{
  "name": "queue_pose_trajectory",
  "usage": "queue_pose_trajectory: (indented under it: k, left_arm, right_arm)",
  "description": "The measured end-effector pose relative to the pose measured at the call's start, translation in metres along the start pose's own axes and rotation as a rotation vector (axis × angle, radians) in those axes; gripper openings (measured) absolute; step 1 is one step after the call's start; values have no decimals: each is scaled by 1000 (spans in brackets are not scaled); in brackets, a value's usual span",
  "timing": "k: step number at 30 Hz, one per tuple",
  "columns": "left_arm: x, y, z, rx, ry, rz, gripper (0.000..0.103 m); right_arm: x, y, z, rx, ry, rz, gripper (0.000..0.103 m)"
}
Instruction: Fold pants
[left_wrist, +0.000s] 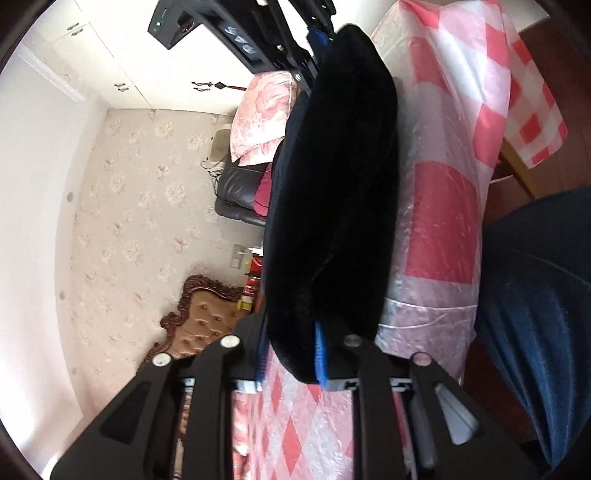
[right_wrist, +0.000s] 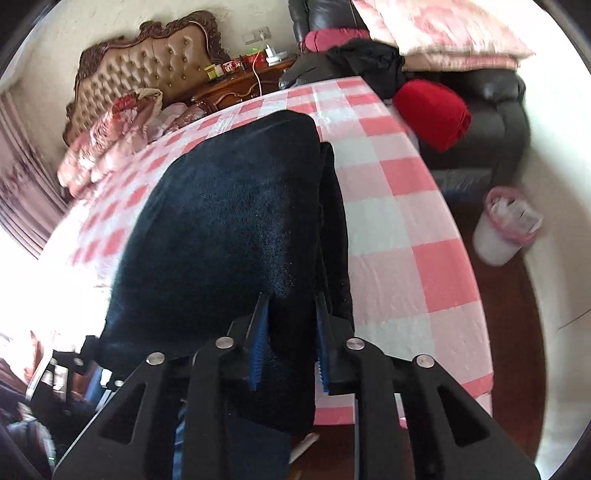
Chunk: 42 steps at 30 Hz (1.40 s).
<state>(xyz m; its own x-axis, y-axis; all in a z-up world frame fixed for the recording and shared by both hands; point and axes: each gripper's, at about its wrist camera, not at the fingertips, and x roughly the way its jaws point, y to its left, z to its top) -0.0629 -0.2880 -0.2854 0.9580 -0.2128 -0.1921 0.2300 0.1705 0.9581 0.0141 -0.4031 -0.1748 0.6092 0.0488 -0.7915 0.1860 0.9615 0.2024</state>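
Above checked cloth (right_wrist: 406, 206), both grippers (left_wrist: 291, 354) (right_wrist: 290, 354) clamp dark pants (right_wrist: 221, 229).

Pants (right_wrist: 221, 229): dark navy, nearly black, w/ a soft fuzzy nap, bunched into a thick layered bundle. Lifted at the near end, where both grippers' blue pads pinch the fabric; the far end reaches out over the pink-and-white checked cloth. From the right wrist view, a broad rounded slab w/ a second thinner layer showing along its right edge. From the left wrist view, pants (left_wrist: 332, 192) look like a long plump strip running away, edge-on, w/ a fold crease near the close end.
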Motion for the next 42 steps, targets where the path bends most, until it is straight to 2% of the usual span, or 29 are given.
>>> queue_pose_trajectory:
  k: [1,2,3,4,5,7,9,10,11,12,13,15,16,18,19,23,27,28,30,31,33,36,40,42]
  left_arm:
    - [-4,9,0,-45,-6,-46,38]
    - [-11,22,-1,-129,-15,-104,52]
    - [-20,34,-4,-199,-44,-169,56]
    - [-33,49,-8,-271,-88,-230,56]
    - [-42,58,-11,-317,-107,-247,56]
    - [-56,87,-20,-483,-133,-321,56]
    - [-52,113,-25,-648,-117,-356,51]
    - [-45,126,-28,-748,-108,-391,50]
    - [-29,142,-32,-891,-81,-463,44]
    - [-16,152,-34,-976,-55,-498,36]
    - [-6,159,-34,-1029,-40,-510,34]
    - [15,161,-30,-1096,-29,-583,27]
    - [31,152,-28,-1138,6,-654,25]
    - [57,128,-27,-1160,118,-767,22]
    - [61,118,-29,-1174,127,-787,22]
    - [63,124,-35,-1202,137,-812,20]
    - [62,145,-29,-1208,131,-735,18]
    - [70,147,-28,-1215,159,-730,18]
    - [94,139,-34,-1264,249,-792,18]
    - [101,134,-36,-1255,267,-811,18]
    - [101,129,-33,-1205,244,-803,18]
    - [102,130,-40,-1246,250,-832,19]
    - [83,142,-44,-1291,207,-764,19]
    - [72,151,-41,-1267,169,-738,19]
  right_arm:
    - [0,6,-2,-36,-14,-47,35]
    - [-2,13,-6,-85,-39,-106,41]
    - [-4,15,-7,-103,-54,-127,44]
    - [-7,15,-8,-103,-63,-133,44]
    - [-12,12,-9,-89,-74,-134,45]
    - [-30,8,-11,-51,-115,-167,54]
    - [-51,12,-13,-29,-182,-199,59]
    - [-58,20,-12,-33,-205,-179,59]
    - [-63,31,-12,-51,-222,-140,59]
    - [-65,47,-11,-92,-236,-103,59]
    - [-63,61,-11,-133,-241,-102,60]
    - [-47,78,-11,-161,-211,-177,60]
    - [-37,80,-13,-155,-188,-189,59]
    - [-14,77,-18,-140,-133,-205,59]
    - [-1,72,-21,-131,-96,-217,59]
    - [7,70,-34,-154,-121,-221,60]
    - [11,69,-31,-145,-116,-223,61]
    - [11,68,-32,-145,-117,-220,61]
    - [12,67,-30,-142,-115,-219,61]
    - [10,69,-31,-143,-113,-220,61]
    - [10,69,-32,-145,-111,-226,61]
    - [11,70,-33,-145,-115,-226,61]
    - [11,70,-35,-145,-118,-223,61]
    - [11,69,-35,-143,-118,-221,61]
